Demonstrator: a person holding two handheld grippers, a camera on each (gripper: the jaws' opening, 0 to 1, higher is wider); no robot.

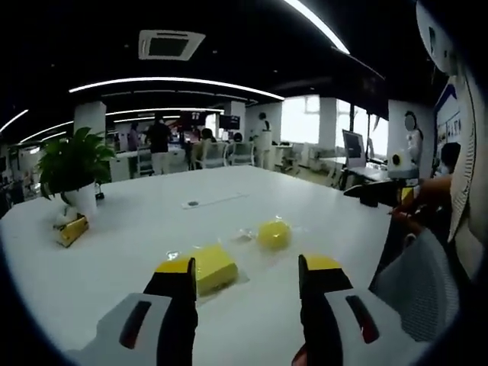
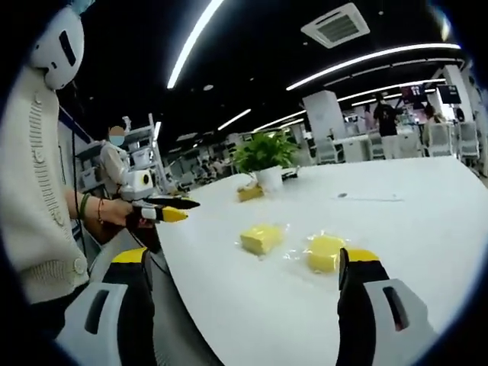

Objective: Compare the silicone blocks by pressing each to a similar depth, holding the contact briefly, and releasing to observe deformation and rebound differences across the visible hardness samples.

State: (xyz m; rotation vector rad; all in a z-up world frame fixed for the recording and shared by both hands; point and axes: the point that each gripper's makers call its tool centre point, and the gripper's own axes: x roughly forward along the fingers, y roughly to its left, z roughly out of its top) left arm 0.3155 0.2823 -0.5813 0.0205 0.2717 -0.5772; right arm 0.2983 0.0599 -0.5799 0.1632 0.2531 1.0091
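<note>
Wide-open, empty left gripper [image 1: 248, 286] and right gripper [image 2: 248, 286] hover over the white table [image 1: 137, 229], two yellow silicone blocks [image 1: 210, 267] [image 1: 274, 233] lying apart, probably soft and springy, best pressed on top.

In the left gripper view, the left gripper [image 1: 248, 284], a black two-jaw tool with yellow tips and grey housings, rises from six o'clock with its jaws set wide apart, nothing between them. In the right gripper view, the right gripper [image 2: 248, 268], of the same black, yellow-tipped build, comes up from six o'clock with its jaws likewise spread wide and empty. At nine o'clock in that view the person's hand [image 2: 114, 212], with bands on the wrist below a cream knitted sleeve [image 2: 34, 183], grips the left gripper's handle, its yellow-tipped jaws pointing toward three o'clock.
</note>
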